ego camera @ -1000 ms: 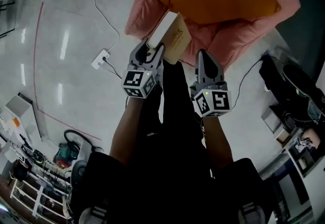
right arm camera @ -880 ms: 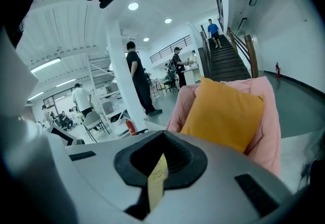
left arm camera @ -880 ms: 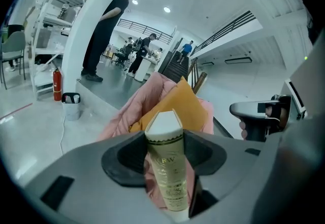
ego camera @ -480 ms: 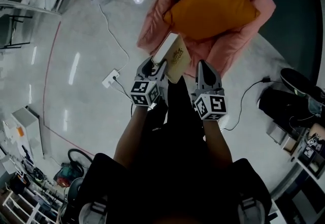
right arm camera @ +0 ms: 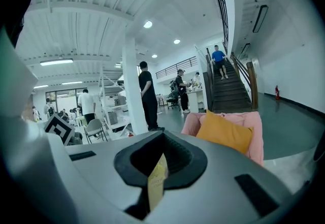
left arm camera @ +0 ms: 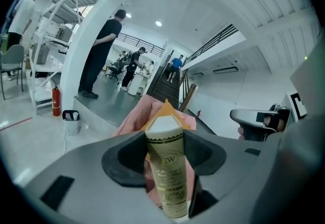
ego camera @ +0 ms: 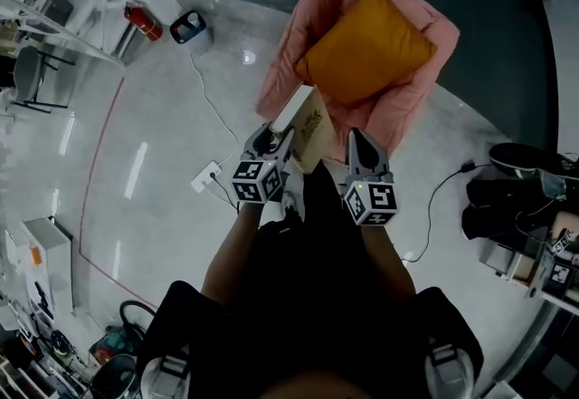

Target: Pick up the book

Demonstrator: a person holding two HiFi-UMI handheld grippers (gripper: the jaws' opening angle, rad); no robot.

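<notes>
Holding the book (ego camera: 308, 124) clear of the pink armchair (ego camera: 418, 94), left gripper (ego camera: 276, 133) clamped on its spine, right gripper (ego camera: 355, 138) pinching its cover edge; pickup judged complete.

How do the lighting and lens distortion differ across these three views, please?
Head view: dim, with ceiling-light glare streaks on the glossy floor. Left gripper view: bright, strong fisheye curving the column; the book is sharp. Right gripper view: bright, dark vignetted corners.

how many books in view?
1. The book is held up, clamped in the left tongs, in front of the pink chair. No others show, though the orange cushion could hide one.
</notes>
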